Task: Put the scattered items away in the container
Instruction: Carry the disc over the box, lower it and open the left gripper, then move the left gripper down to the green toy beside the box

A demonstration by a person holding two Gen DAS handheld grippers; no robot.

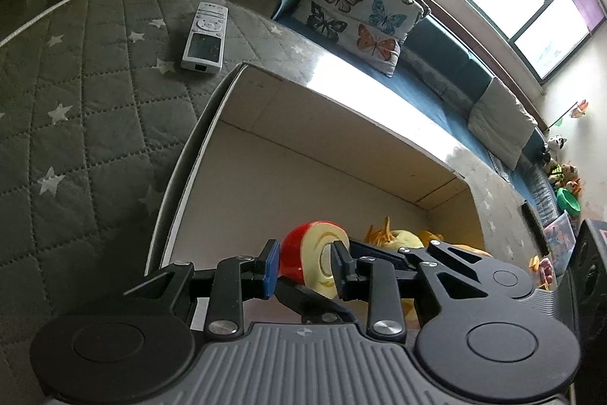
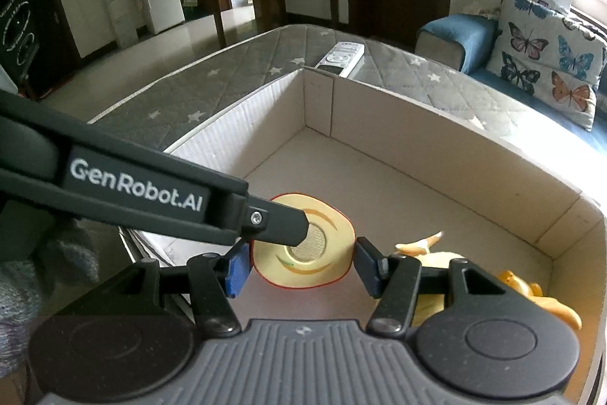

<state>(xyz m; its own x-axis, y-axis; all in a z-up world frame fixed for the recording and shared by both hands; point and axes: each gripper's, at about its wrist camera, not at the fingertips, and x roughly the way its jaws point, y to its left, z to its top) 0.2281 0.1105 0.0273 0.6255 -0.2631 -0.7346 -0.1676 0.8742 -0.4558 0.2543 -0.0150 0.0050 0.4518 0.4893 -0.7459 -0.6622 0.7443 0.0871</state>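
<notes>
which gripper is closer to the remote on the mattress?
Left, by a small margin as far as the views show. The left gripper holds the toy apple half over the box's near end; the remote lies beyond the box. The right gripper sits alongside.

Butterfly cushion (image 1: 356, 6) rests on the blue sofa (image 1: 436, 63).

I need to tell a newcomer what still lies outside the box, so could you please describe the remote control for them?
Start at the grey star-patterned mattress, then find the open cardboard box on it. Just beyond the box's far corner lies the remote control: long, flat, silver-white, with buttons and a dark screen, the only item outside the box.
</notes>
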